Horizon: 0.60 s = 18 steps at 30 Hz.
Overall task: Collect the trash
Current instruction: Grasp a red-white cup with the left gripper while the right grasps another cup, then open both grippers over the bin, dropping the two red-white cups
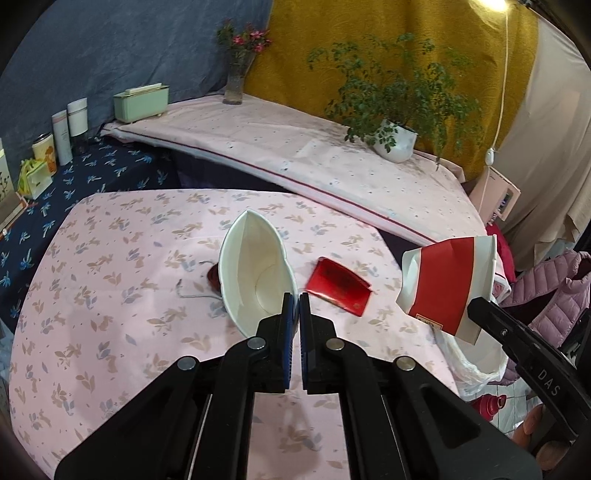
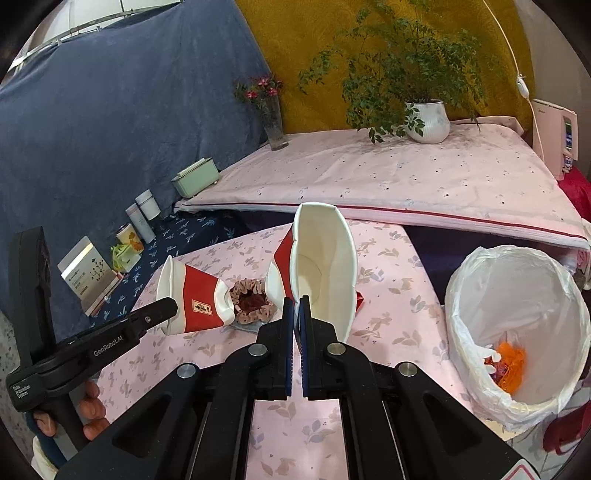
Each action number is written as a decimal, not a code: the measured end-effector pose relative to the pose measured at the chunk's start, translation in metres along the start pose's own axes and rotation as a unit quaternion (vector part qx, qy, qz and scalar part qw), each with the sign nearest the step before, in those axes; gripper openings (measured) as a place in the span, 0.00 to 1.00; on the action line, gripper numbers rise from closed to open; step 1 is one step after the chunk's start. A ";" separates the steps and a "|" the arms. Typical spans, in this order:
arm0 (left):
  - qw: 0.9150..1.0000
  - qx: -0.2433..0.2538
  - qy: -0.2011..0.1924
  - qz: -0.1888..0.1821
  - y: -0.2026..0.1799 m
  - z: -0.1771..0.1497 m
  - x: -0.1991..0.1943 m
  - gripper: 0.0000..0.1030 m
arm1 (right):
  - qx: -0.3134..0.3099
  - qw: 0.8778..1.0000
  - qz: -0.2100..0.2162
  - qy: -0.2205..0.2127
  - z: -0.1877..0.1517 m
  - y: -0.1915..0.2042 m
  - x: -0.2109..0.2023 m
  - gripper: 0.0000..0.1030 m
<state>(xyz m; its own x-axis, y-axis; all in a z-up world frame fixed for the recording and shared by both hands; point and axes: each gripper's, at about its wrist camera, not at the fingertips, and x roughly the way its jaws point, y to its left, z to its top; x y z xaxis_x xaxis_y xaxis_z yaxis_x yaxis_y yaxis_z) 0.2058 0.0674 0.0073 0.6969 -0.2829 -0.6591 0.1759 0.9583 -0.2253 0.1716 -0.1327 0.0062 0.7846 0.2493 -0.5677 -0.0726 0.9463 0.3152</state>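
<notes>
Paper cups, both crushed, are pinched at the rim, one (image 1: 258,273) in the left gripper (image 1: 298,295) and one (image 2: 325,273) in the right gripper (image 2: 298,298), over the pink surface (image 2: 388,317) (lined bin (image 2: 517,332) just beside it).

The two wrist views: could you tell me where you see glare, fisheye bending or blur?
Left wrist view: a lamp blows out at the top edge, the far table edge bows, and the cup is sharp. Right wrist view: no blown-out spot, dark corners from the fisheye circle, and the bin looks stretched near the rim.
</notes>
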 end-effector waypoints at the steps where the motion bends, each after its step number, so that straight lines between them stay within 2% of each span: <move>1: 1.000 0.004 -0.001 -0.002 -0.006 0.001 -0.001 0.03 | 0.002 1.000 -0.002 -0.003 0.001 -0.004 -0.004 0.03; 10: 0.998 0.046 -0.010 -0.039 -0.074 0.008 -0.007 0.03 | 0.019 0.999 -0.031 -0.034 0.011 -0.047 -0.042 0.03; 18: 0.992 0.093 -0.013 -0.083 -0.144 0.013 -0.004 0.03 | 0.037 0.995 -0.073 -0.057 0.017 -0.096 -0.073 0.03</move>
<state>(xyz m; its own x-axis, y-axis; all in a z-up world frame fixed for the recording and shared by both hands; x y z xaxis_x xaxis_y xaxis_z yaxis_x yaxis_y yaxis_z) 0.1867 -0.0687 0.0520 0.6645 -0.4383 -0.6053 0.4132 0.8904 -0.1911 0.1321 -0.2454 0.0305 0.8483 0.0818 -0.5231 0.0893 0.9517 0.2936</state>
